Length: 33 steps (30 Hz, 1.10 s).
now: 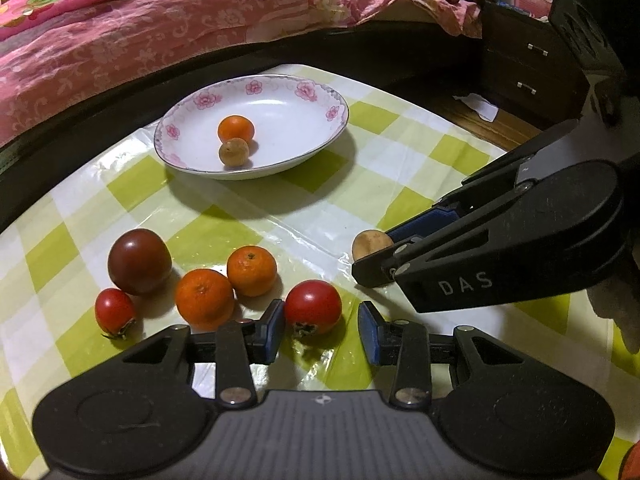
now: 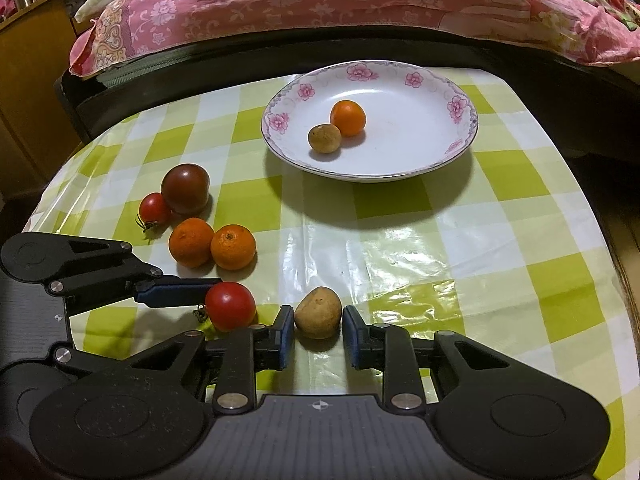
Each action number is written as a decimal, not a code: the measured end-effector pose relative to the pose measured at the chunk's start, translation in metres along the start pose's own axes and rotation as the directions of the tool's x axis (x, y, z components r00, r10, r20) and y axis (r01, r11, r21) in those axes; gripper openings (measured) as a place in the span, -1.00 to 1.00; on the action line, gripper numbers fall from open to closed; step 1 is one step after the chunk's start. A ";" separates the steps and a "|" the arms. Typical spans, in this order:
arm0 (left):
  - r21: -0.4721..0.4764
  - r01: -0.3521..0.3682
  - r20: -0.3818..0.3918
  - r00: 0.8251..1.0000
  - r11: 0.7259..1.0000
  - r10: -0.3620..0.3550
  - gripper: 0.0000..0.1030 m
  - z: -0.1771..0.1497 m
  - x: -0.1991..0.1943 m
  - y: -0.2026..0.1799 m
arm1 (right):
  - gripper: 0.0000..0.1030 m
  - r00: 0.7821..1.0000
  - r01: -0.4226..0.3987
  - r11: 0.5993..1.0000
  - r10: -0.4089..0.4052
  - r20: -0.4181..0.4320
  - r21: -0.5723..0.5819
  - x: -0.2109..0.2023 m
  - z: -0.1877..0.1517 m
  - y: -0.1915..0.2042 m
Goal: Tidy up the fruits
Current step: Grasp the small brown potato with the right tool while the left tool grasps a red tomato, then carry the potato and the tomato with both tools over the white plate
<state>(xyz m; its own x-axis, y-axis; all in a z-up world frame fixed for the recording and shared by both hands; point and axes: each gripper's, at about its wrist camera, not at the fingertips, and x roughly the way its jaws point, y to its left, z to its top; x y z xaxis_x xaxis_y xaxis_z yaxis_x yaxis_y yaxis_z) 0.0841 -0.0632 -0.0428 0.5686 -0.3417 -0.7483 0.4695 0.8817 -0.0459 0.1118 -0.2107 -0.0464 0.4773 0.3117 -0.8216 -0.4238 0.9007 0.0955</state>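
My right gripper (image 2: 319, 332) is shut on a small brown fruit (image 2: 318, 312) that rests on the checked tablecloth; both blue pads touch its sides. The left wrist view shows that gripper (image 1: 376, 252) from the side, with the brown fruit (image 1: 370, 244) at its tips. My left gripper (image 1: 321, 322) stands open around a red tomato (image 1: 313, 306), which lies against the left pad with a gap to the right pad. A flowered white plate (image 1: 288, 120) farther back holds an orange (image 1: 236, 129) and another brown fruit (image 1: 234, 152).
Left of the tomato lie two oranges (image 1: 205, 298) (image 1: 252, 270), a dark tomato (image 1: 139, 262) and a small red tomato (image 1: 115, 312). A bed with a pink quilt (image 1: 160, 28) runs behind the table. A dark drawer unit (image 1: 528, 72) stands at the right.
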 end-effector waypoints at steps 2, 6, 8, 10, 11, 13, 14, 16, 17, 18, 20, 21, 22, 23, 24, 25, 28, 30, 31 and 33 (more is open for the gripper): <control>-0.010 -0.003 0.000 1.000 1.000 0.003 -0.17 0.001 0.000 0.001 | -0.58 1.000 -0.003 1.000 0.003 0.000 0.002 0.000 0.000 0.000; -0.010 0.002 0.015 1.000 1.000 -0.002 -0.26 0.002 -0.003 0.001 | -0.58 1.000 -0.001 1.000 0.001 0.003 -0.002 -0.001 0.000 0.000; -0.013 0.013 0.014 1.000 1.000 -0.013 -0.28 0.002 -0.003 0.000 | -0.58 1.000 0.000 1.000 0.000 0.005 -0.001 -0.001 0.000 0.000; -0.004 0.009 0.017 1.000 1.000 -0.009 -0.28 0.002 -0.003 -0.001 | -0.58 1.000 0.001 1.000 -0.001 0.006 -0.003 -0.001 0.000 0.000; 0.001 0.009 0.018 1.000 1.000 -0.009 -0.28 0.002 -0.002 -0.001 | -0.58 1.000 0.001 1.000 -0.001 0.007 -0.004 -0.001 0.000 0.000; 0.004 0.006 0.016 1.000 1.000 -0.006 -0.27 0.002 -0.002 -0.002 | -0.58 1.000 0.001 1.000 -0.001 0.007 -0.005 -0.001 0.000 0.000; 0.008 0.002 0.013 1.000 1.000 -0.002 -0.27 0.001 -0.002 -0.002 | -0.58 1.000 0.000 1.000 0.000 0.008 -0.004 0.000 0.000 0.000; 0.016 -0.008 0.003 1.000 1.000 0.008 -0.27 0.000 -0.001 -0.002 | -0.57 1.000 0.001 1.000 -0.001 0.010 -0.011 0.000 0.000 0.000; 0.016 -0.010 0.000 1.000 1.000 0.010 -0.27 -0.001 0.000 -0.002 | -0.57 1.000 0.004 1.000 -0.003 0.011 -0.019 0.000 0.000 0.001; 0.012 -0.007 0.002 1.000 1.000 0.007 -0.27 -0.001 0.000 -0.001 | -0.56 1.000 0.006 1.000 -0.006 0.011 -0.028 0.000 0.000 0.002; 0.010 -0.006 0.001 1.000 1.000 0.006 -0.27 -0.001 0.000 -0.001 | -0.56 1.000 0.010 0.999 -0.010 0.014 -0.039 0.000 0.000 0.003; 0.008 -0.006 0.001 1.000 1.000 0.006 -0.27 -0.001 0.000 -0.001 | -0.56 1.000 0.010 0.999 -0.010 0.014 -0.039 0.000 0.000 0.003; 0.007 -0.006 0.001 1.000 1.000 0.006 -0.27 0.000 0.000 -0.001 | -0.56 1.000 0.010 0.999 -0.009 0.016 -0.038 0.000 0.000 0.003; 0.006 -0.006 0.001 1.000 1.000 0.006 -0.27 0.000 0.000 -0.001 | -0.56 1.000 0.011 0.999 -0.010 0.017 -0.038 0.000 0.000 0.003; 0.004 -0.005 0.001 1.000 1.000 0.005 -0.27 0.000 0.000 0.000 | -0.56 1.000 0.012 0.999 -0.011 0.016 -0.042 0.000 0.001 0.003; 0.000 -0.003 0.000 1.000 1.000 0.003 -0.27 0.000 0.000 0.000 | -0.56 1.000 0.014 0.999 -0.013 0.016 -0.047 0.001 0.001 0.004; -0.011 0.005 -0.002 1.000 1.000 -0.005 -0.28 0.000 0.000 0.001 | -0.56 1.000 0.021 0.998 -0.020 0.017 -0.052 0.001 0.001 0.005; -0.011 0.009 0.000 1.000 1.000 -0.009 -0.28 0.001 -0.001 0.001 | -0.58 1.000 0.022 0.998 -0.021 0.019 -0.054 0.001 0.001 0.006; -0.009 0.008 0.002 1.000 1.000 -0.008 -0.28 0.001 -0.002 0.001 | -0.58 1.000 0.021 0.999 -0.020 0.019 -0.050 0.001 0.002 0.005; -0.007 0.007 0.003 1.000 1.000 -0.007 -0.28 0.002 -0.002 0.001 | -0.58 1.000 0.019 0.999 -0.018 0.016 -0.046 0.001 0.002 0.005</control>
<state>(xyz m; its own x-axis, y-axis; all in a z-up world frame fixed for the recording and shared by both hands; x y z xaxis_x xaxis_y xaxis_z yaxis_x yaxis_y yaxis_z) 0.0846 -0.0623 -0.0395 0.5677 -0.3488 -0.7457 0.4685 0.8817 -0.0558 0.1118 -0.2055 -0.0458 0.4972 0.3002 -0.8141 -0.4500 0.8914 0.0538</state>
